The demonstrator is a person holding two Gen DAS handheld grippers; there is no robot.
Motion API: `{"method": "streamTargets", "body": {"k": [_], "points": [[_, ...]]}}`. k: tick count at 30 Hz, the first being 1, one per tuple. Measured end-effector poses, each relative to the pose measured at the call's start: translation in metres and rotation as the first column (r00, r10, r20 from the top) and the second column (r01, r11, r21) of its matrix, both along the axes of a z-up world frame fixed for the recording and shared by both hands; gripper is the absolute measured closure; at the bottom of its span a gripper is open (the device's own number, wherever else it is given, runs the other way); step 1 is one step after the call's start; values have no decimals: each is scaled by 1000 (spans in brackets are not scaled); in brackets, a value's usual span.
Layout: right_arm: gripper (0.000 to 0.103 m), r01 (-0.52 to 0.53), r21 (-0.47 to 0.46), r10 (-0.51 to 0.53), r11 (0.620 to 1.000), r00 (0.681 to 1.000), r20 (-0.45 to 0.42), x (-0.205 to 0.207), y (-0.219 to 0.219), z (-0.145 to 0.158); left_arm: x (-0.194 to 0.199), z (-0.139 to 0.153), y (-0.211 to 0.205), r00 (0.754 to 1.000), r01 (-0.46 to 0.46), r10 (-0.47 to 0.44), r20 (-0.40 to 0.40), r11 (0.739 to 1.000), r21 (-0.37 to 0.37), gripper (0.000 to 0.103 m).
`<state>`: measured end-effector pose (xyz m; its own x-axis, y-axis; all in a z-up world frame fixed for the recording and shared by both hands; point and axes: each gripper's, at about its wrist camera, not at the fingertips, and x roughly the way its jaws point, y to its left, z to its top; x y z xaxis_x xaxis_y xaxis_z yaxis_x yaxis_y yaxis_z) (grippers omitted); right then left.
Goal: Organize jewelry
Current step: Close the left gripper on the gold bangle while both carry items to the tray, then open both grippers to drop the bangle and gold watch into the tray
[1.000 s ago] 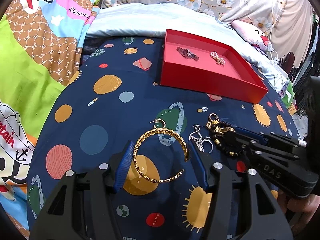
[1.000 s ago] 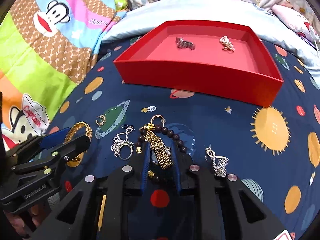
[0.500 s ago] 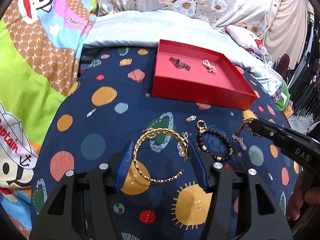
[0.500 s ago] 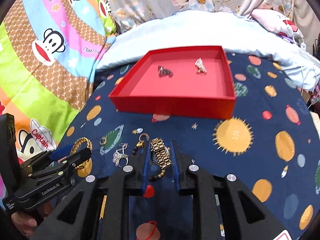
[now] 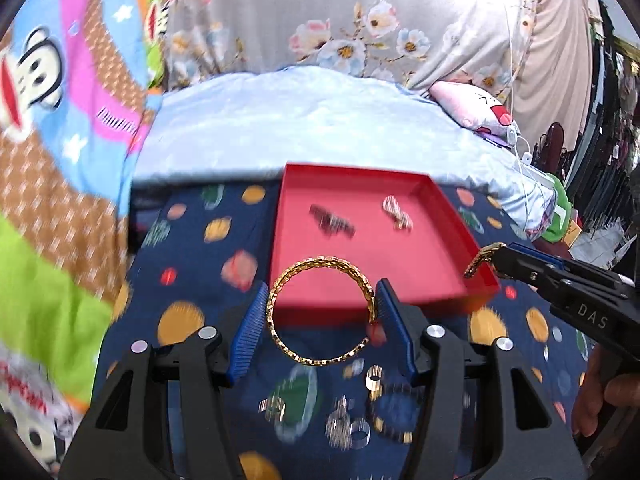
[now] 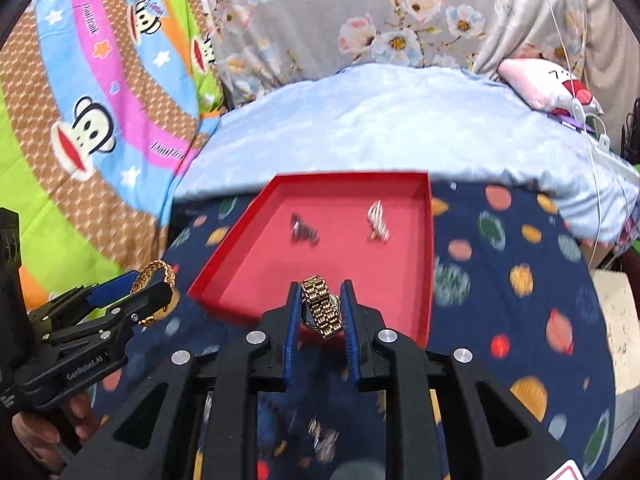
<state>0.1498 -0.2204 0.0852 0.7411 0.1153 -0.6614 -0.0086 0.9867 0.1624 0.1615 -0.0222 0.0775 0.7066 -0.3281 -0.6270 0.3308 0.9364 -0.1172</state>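
My left jaws, half spread, pinch the gold bangle (image 5: pixel 322 312) across its width; my right jaws, nearly closed, clamp the gold watch (image 6: pixel 322 307). The red tray (image 5: pixel 456 216) lies just ahead of both. I judge the springy open bangle could pop free, or the watch's band snag the tray's near wall. Underneath spreads a planet-print bedsheet (image 6: pixel 520 280), floral curtain (image 6: pixel 360 12) behind.

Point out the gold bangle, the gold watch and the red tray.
gold bangle (image 5: pixel 320 263): left wrist view, top of its arc.
gold watch (image 6: pixel 323 307): right wrist view, middle of its link band.
red tray (image 6: pixel 230 260): right wrist view, its left wall.
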Motion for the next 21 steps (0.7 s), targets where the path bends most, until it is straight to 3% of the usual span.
{"method": "streamTargets", "body": {"k": [6, 12, 19, 21], "points": [[85, 30, -8, -30, 1000, 999, -10, 45, -14, -7, 46, -1, -31, 1000, 19, -19, 18, 1000, 10, 49], [84, 33, -20, -35, 999, 998, -61, 77, -19, -34, 85, -26, -55, 999, 25, -24, -32, 999, 27, 49], [84, 35, -39, -40, 999, 993, -113, 95, -22, -62, 106, -50, -65, 997, 22, -19, -81, 999, 40, 49], [83, 54, -64, -59, 996, 995, -85, 93, -22, -61, 107, -55, -65, 996, 15, -11, -89, 999, 44, 48]]}}
